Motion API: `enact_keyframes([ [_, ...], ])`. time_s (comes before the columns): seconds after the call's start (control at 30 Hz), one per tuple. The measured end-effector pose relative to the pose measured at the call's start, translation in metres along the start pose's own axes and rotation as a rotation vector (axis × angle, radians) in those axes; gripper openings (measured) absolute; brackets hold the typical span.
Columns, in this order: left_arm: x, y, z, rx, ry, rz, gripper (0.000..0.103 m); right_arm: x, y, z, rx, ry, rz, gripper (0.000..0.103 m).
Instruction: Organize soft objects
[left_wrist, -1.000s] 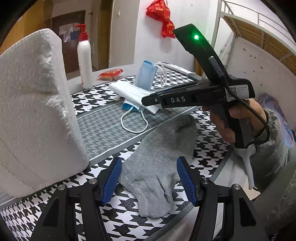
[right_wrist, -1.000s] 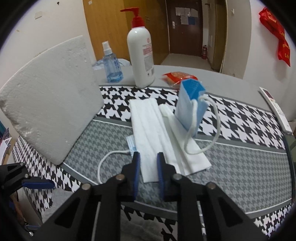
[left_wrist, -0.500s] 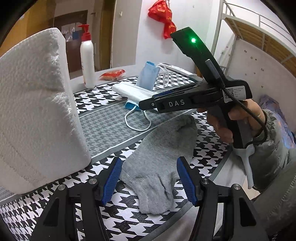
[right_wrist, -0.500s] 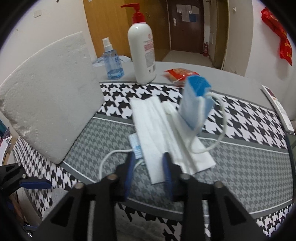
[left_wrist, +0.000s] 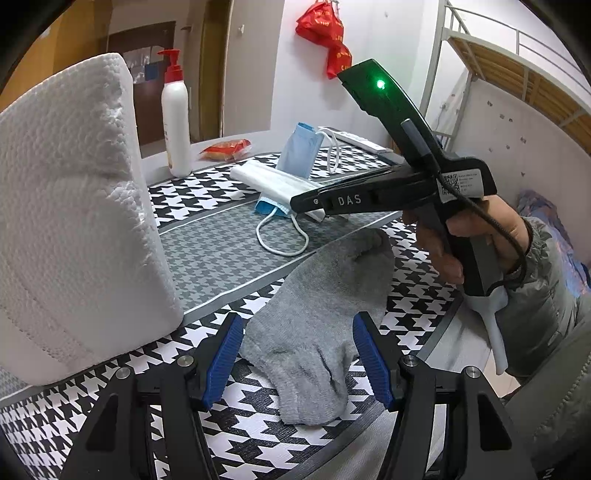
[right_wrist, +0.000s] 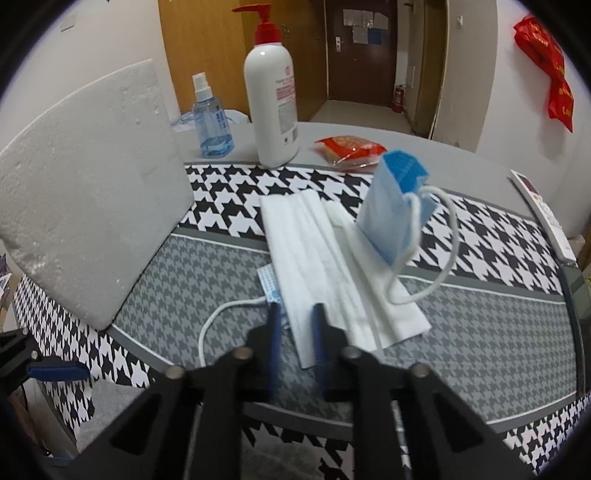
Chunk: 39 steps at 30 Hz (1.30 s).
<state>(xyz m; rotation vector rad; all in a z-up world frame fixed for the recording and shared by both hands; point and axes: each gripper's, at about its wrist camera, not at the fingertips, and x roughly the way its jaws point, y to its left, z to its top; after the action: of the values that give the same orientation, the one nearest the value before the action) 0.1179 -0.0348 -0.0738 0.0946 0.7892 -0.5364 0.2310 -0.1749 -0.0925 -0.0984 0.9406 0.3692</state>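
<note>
A table covered in a black, white and grey houndstooth cloth (right_wrist: 498, 332) is seen from two hand-held grippers. At far left a big white foam block (left_wrist: 74, 221) stands on end, with a white pump bottle (left_wrist: 176, 125) behind it. Toward the middle of the table a white face mask (right_wrist: 317, 258) lies flat on top of a blue one, an ear loop trailing out to the left, and a folded blue mask (right_wrist: 391, 206) stands upright on it. Nearer the table's front edge a grey sock (left_wrist: 321, 314) lies flat. The left gripper (left_wrist: 297, 354) hangs over the sock with its jaws released, one blue pad on either side of the sock, neither pressing it. To the right, a person's hand (left_wrist: 461, 236) holds the right gripper (right_wrist: 296, 332), angled down at the near corner of the white mask. Its jaws are drawn in to a narrow slot, clenched, and the mask's edge shows in that slot, but it cannot be told whether the mask is truly pinched. The step in hand appears to be taking up the mask, with the sock waiting. Next, a gentle lift would show whether the thin mask comes away; if not, the jaws need to reopen and go lower over the edge.
</note>
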Motion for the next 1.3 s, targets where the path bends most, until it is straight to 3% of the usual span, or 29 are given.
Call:
enact_keyframes([
  [0.13,-0.001,-0.001,0.001,-0.001,-0.007,0.001,0.063,-0.004,-0.005,-0.002,0.033,-0.009,0.029,0.004],
  [0.33,-0.003,-0.004,0.001,0.005,-0.004,0.012,0.063,-0.034,-0.003,0.002,0.041,-0.088,0.057,0.004],
  [0.77,-0.014,-0.012,-0.002,0.021,-0.027,0.030,0.063,-0.116,0.004,-0.007,0.038,-0.250,0.032,0.004],
  [0.97,-0.015,-0.017,-0.003,0.031,-0.037,0.032,0.064,-0.114,0.002,-0.013,0.028,-0.236,0.011,0.005],
  [1.0,-0.016,-0.017,-0.003,0.033,-0.039,0.032,0.064,-0.109,0.001,-0.012,0.024,-0.221,-0.002,0.008],
  [1.03,-0.015,-0.017,-0.002,0.033,-0.040,0.030,0.064,-0.104,0.001,-0.012,0.023,-0.209,-0.019,0.022],
  [1.07,-0.015,-0.016,-0.001,0.030,-0.041,0.030,0.064,-0.097,0.001,-0.011,0.015,-0.197,-0.024,0.043],
  [1.13,-0.013,-0.015,0.000,0.027,-0.038,0.032,0.064,-0.091,0.000,-0.011,0.018,-0.191,-0.010,0.055],
  [1.3,0.000,-0.017,0.004,0.040,-0.018,0.017,0.068,-0.059,-0.004,-0.002,0.007,-0.133,0.001,0.055],
])
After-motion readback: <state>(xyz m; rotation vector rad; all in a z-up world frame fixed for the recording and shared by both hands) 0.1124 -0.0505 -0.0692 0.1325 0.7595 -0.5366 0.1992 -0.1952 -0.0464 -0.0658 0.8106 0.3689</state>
